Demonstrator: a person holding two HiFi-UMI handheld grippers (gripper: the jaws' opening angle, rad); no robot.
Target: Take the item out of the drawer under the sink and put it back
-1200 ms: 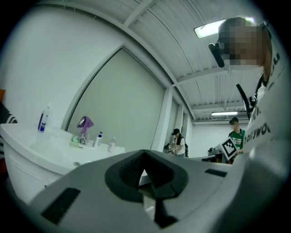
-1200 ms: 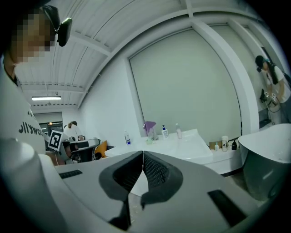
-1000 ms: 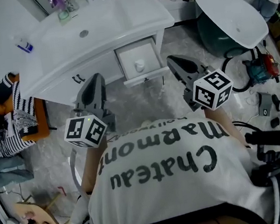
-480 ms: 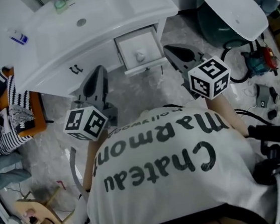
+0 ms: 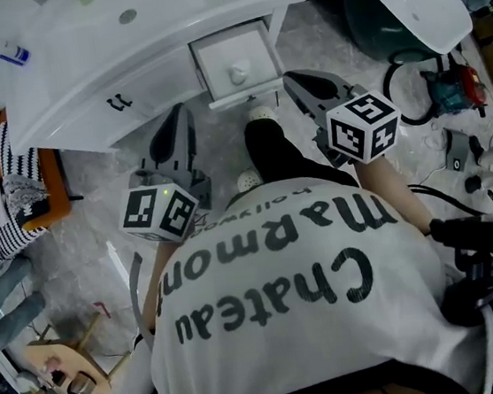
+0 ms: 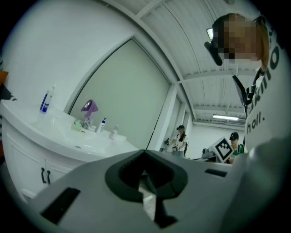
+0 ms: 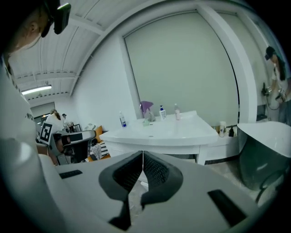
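head view: open drawer (image 5: 255,32) under the sink (image 5: 196,6) at 12 o'clock, white item (image 5: 238,72) lying inside; left gripper (image 5: 180,119) at 11, right gripper (image 5: 293,81) at 1, both with jaws together and empty, held short of the drawer since nothing is picked yet

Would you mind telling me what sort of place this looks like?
Probably a mock bathroom set up in a workshop hall: a white vanity sink with an open drawer, a freestanding bathtub, and cables and tools strewn on the floor.
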